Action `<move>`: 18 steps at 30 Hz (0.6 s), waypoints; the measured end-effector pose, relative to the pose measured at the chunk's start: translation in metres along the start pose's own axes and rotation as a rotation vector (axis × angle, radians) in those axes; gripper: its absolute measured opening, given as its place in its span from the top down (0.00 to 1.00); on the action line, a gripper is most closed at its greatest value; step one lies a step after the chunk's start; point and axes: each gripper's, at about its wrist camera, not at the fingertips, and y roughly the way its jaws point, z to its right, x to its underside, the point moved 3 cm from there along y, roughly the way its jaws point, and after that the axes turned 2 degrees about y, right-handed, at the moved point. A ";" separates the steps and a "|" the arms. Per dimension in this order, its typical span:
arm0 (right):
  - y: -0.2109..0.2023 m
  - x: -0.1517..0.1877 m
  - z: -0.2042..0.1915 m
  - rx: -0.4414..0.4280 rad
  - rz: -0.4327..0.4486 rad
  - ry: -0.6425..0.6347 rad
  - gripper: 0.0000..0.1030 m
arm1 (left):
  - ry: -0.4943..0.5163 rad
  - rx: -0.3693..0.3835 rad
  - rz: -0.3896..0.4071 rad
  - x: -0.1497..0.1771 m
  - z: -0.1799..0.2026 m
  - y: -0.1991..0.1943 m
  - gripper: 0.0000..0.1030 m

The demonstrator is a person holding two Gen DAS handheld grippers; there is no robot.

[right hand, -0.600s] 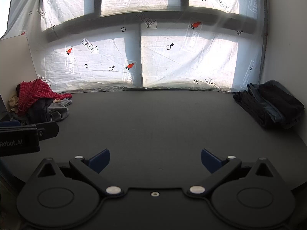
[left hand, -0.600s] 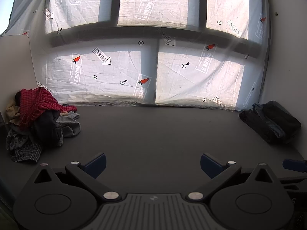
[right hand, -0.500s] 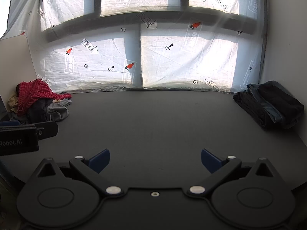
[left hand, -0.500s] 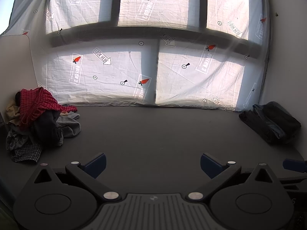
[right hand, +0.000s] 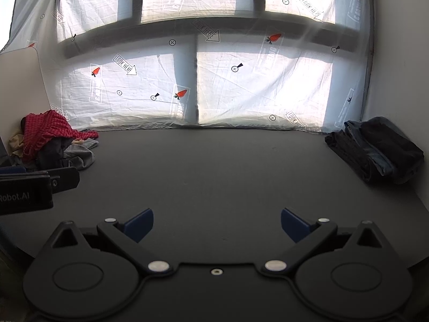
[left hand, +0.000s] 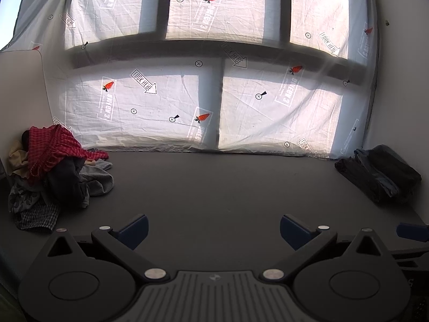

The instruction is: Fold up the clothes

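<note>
A heap of unfolded clothes (left hand: 53, 171), topped by a red checked garment (left hand: 51, 145), lies at the far left of the dark table (left hand: 214, 182); it also shows in the right wrist view (right hand: 53, 142). A stack of folded dark clothes (left hand: 380, 177) sits at the far right, also in the right wrist view (right hand: 375, 150). My left gripper (left hand: 213, 228) is open and empty over the table's near edge. My right gripper (right hand: 217, 222) is open and empty too, beside it; the left gripper's body (right hand: 32, 185) shows at its left.
A white printed sheet (left hand: 214, 94) hangs over the window behind the table. A white wall (left hand: 399, 80) stands at the right and a white panel (left hand: 21, 94) at the left behind the heap.
</note>
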 end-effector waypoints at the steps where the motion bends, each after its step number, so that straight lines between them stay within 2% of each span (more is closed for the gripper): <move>1: 0.001 0.000 0.000 0.000 -0.001 0.000 0.00 | 0.000 0.000 -0.001 0.000 0.000 0.000 0.00; 18: 0.002 0.002 0.001 0.001 0.007 -0.001 0.00 | -0.022 -0.011 -0.007 -0.003 -0.009 0.002 0.00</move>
